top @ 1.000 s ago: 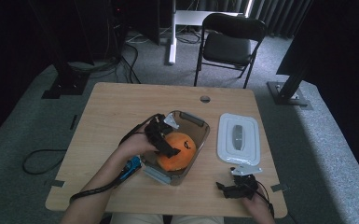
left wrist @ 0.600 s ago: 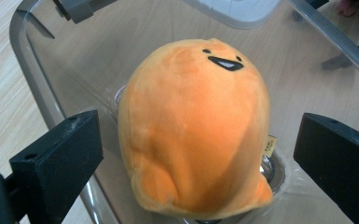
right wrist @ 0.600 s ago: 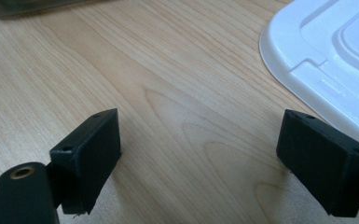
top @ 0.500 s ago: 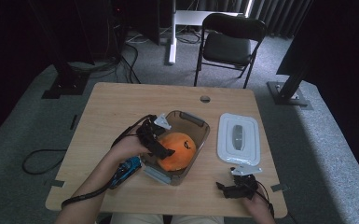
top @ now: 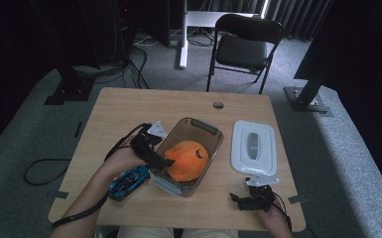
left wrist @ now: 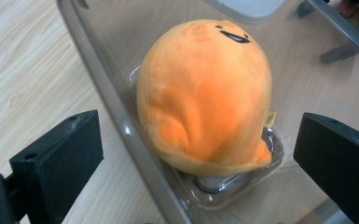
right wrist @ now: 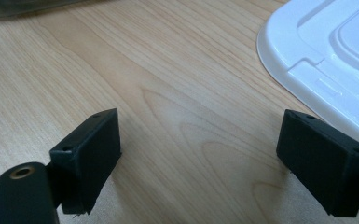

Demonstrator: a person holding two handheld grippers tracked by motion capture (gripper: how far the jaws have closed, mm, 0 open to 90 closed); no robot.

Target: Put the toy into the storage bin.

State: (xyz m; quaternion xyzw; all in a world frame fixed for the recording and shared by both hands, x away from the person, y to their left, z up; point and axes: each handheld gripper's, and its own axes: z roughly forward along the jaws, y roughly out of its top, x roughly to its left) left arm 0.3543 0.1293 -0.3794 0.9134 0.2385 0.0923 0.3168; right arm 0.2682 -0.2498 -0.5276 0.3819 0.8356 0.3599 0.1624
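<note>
Grey carpet, a black chair [top: 245, 47] and dark stands sit around the wooden table [top: 129, 109]. On it a clear tub [top: 206, 130] runs slantwise from the near left to the far right, and the orange plush [top: 187, 159] sits inside with its little face turned to the far right, while a white lid [top: 254, 147] lies flat just to the right and a blue toy car [top: 129, 181] lies by the tub's near left. The left gripper [top: 159, 161] is wide open at the tub's left rim, holding nothing, and the right gripper [top: 250, 198] is wide open too, low over bare wood near the lid.
</note>
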